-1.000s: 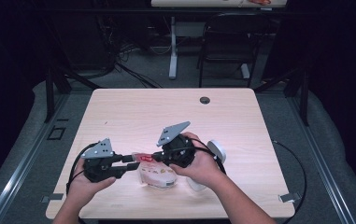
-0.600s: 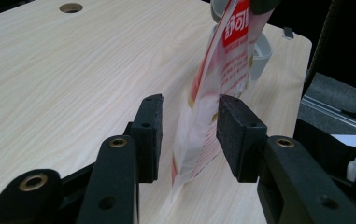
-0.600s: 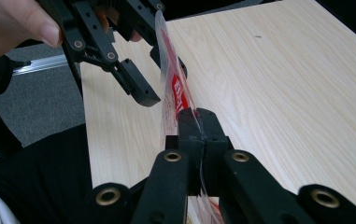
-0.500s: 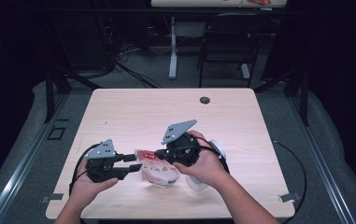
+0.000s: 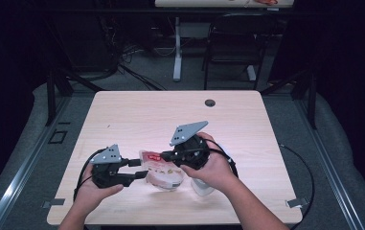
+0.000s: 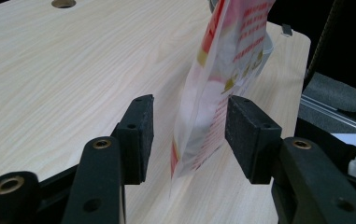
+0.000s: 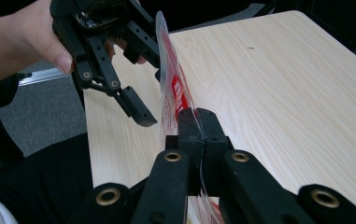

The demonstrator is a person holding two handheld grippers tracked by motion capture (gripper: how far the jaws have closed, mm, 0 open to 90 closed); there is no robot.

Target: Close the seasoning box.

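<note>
A clear plastic bag [image 5: 155,160] with red print and pale contents hangs edge-on over the wooden table [image 5: 170,120]. My right gripper [image 5: 164,155] is shut on the bag's edge [image 7: 172,88], its pads [image 7: 189,123] pressed together on the film. My left gripper [image 5: 142,168] faces it from the left. Its jaws have just been opening and now stand apart on either side of the bag [image 6: 222,79], with neither pad [image 6: 140,126] touching it. The right gripper view shows the left gripper [image 7: 138,79] spread around the bag's far end.
A clear shallow bowl [image 5: 168,181] sits on the table under the bag. A white round object [image 5: 201,186] lies below the right hand. A dark cable hole [image 5: 210,102] marks the table's far side. A chair [image 5: 233,43] stands beyond the table.
The left gripper's jaws have spread wider and come off the bag. The right gripper keeps its hold, and both hands stay almost where they were.
</note>
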